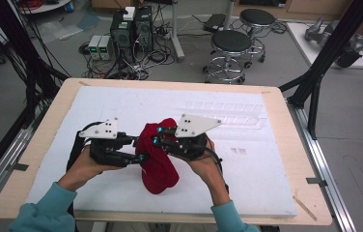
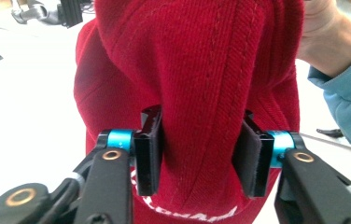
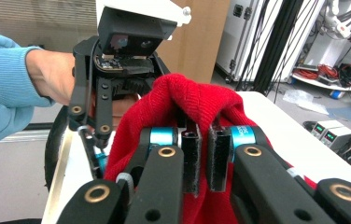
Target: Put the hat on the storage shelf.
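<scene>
Two hand-held grippers, left [image 1: 141, 158] and right [image 1: 154, 135], pinching red knit hat [image 1: 158, 159] between them

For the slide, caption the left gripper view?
Left claw clamped on a thick fold of a red knit hat.

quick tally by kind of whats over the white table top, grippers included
red knit hat: 1
clear plastic tray: 1
grippers: 2, left gripper and right gripper, both clamped on the hat
total: 4
</scene>
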A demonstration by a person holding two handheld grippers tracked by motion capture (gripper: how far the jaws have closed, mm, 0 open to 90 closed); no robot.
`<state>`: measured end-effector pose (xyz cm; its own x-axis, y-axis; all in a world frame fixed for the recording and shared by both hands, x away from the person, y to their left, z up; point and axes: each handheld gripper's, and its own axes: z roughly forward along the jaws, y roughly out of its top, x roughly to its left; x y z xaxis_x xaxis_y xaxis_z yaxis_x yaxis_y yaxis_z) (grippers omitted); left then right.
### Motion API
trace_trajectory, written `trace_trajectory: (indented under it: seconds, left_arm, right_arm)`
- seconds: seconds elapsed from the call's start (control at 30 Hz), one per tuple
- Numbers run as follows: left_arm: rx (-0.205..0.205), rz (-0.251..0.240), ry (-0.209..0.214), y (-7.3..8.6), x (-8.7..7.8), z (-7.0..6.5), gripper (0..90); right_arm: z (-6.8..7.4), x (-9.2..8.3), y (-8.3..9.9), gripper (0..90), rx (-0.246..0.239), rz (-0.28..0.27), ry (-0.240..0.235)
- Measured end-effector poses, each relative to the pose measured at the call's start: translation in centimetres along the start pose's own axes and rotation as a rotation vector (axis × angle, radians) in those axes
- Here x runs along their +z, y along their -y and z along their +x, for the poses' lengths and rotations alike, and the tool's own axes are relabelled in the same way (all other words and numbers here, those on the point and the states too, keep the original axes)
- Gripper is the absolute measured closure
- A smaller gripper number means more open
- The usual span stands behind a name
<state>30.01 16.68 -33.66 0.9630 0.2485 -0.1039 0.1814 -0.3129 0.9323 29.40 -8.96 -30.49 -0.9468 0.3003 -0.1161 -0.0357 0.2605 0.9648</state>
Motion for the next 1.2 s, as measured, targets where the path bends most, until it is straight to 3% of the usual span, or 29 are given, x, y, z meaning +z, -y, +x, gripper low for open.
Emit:
trace_trajectory:
  seconds: [0.17,0.27,0.77,0.9,1.0,1.1,1.2]
  left_arm:
    - [-0.006,0.006,0.0,0.0,-0.3,0.0,74.7]
    - [-0.021,0.02,0.0,0.0,-0.4,-0.1,79.4]
    - [-0.039,0.038,0.0,0.0,-0.9,-0.2,84.0]
    - [-0.038,0.034,-0.007,0.0,-1.2,-0.2,84.0]
    - [-0.032,0.041,-0.008,0.0,-1.3,-0.3,84.1]
    - [-0.031,0.051,-0.01,0.0,-1.2,-0.4,84.1]
    - [-0.023,0.053,-0.003,0.0,-1.2,-0.4,84.2]
  right_arm:
    - [0.0,0.0,0.1,86.9,0.001,-0.002,0.002]
    - [0.1,0.0,0.2,86.5,0.003,-0.001,0.0]
    - [0.1,0.0,0.3,76.2,-0.003,-0.002,0.011]
    - [0.0,0.0,0.4,54.5,0.011,-0.014,0.054]
    - [-0.2,0.0,0.5,30.9,0.046,-0.019,0.113]
    - [-0.3,-0.2,0.6,24.4,0.063,0.01,0.159]
    - [-0.3,-0.3,0.7,24.2,0.056,0.023,0.18]
